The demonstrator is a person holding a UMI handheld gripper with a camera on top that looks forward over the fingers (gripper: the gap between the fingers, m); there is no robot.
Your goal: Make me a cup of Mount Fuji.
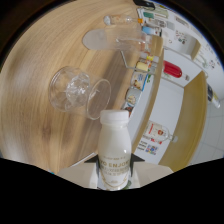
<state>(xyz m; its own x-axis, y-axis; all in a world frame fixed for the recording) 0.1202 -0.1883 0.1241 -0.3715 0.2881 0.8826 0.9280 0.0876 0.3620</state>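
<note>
A clear, faceted stemless glass [80, 92] stands on the pale wood-grain surface [35, 75], beyond the fingers and to their left; the view is rolled, so it appears tipped, and its open mouth seems ready to receive a pour. Nearer, a white plastic milk bottle with a white cap and green lettering [115, 150] sits pinched in the hand-held gripper [115, 175], both fingers pressing its lower body, likely so it can be carried over to the glass. Further right, small bottles and jars [142, 62] crowd the surface's edge.
</note>
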